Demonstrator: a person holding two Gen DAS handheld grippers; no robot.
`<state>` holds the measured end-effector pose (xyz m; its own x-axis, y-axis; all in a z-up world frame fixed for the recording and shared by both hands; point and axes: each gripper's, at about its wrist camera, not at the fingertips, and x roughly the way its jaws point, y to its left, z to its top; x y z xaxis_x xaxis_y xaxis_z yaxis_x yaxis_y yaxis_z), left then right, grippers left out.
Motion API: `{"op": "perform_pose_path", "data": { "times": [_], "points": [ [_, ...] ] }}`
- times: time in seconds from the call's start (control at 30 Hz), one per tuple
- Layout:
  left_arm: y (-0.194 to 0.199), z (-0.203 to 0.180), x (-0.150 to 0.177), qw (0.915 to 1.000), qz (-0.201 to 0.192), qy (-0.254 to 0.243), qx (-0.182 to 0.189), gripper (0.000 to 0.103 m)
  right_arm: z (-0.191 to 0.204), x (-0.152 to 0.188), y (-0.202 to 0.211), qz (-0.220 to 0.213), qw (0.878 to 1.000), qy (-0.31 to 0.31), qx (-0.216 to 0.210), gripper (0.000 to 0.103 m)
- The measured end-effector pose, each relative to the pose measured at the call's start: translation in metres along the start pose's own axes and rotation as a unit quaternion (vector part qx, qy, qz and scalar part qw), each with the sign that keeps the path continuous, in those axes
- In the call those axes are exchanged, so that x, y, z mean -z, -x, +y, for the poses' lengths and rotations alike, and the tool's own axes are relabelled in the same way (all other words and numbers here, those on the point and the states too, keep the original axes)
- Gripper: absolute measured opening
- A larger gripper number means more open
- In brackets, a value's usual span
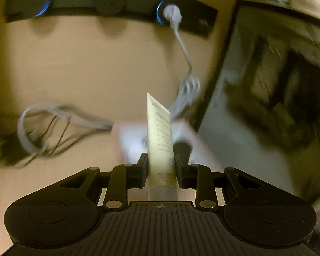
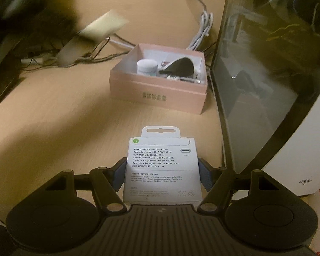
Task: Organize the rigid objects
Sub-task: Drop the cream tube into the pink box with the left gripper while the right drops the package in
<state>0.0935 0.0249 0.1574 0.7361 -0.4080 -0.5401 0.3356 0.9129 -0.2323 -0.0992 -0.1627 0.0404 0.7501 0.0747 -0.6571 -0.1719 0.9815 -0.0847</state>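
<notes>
My left gripper [image 1: 161, 166] is shut on a cream tube [image 1: 160, 134] with a clear cap, held upright above the desk over a blurred pink box [image 1: 136, 140]. In the right wrist view the same tube [image 2: 102, 28] shows blurred at upper left, left of the box. My right gripper [image 2: 162, 168] is shut on a white USB-C cable box [image 2: 162, 168], held above the desk in front of the open pink box [image 2: 160, 91]. The pink box holds a white round jar [image 2: 146, 66], a black pouch-like item [image 2: 180, 65] and small items.
A glass-sided computer case [image 2: 266, 74] stands at the right, close to the pink box. White cables [image 2: 202, 29] and thin dark wires [image 2: 53, 53] lie behind and left of the box. A black power strip [image 1: 108, 2] with a white plug is on the wall.
</notes>
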Motion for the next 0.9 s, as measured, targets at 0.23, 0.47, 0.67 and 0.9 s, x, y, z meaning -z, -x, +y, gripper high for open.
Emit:
{"op": "perform_pose_path", "data": {
  "times": [0.23, 0.47, 0.67, 0.9],
  "points": [
    [-0.046, 0.026, 0.000, 0.9968, 0.030, 0.073, -0.017, 0.031, 0.002, 0.006, 0.000, 0.004, 1.000, -0.004, 0.003, 0.069],
    [0.002, 0.048, 0.092, 0.9920, 0.082, 0.094, -0.022, 0.031, -0.001, 0.005, -0.008, 0.017, 1.000, 0.006, 0.001, 0.069],
    [0.042, 0.060, 0.135, 0.9885, 0.092, 0.114, -0.037, 0.031, -0.008, -0.051, 0.003, -0.025, 0.999, -0.008, -0.028, 0.069],
    [0.048, 0.065, 0.133, 0.9898, 0.097, 0.079, -0.069, 0.031, -0.023, -0.193, -0.016, -0.111, 0.990, -0.086, -0.003, 0.079]
  ]
}}
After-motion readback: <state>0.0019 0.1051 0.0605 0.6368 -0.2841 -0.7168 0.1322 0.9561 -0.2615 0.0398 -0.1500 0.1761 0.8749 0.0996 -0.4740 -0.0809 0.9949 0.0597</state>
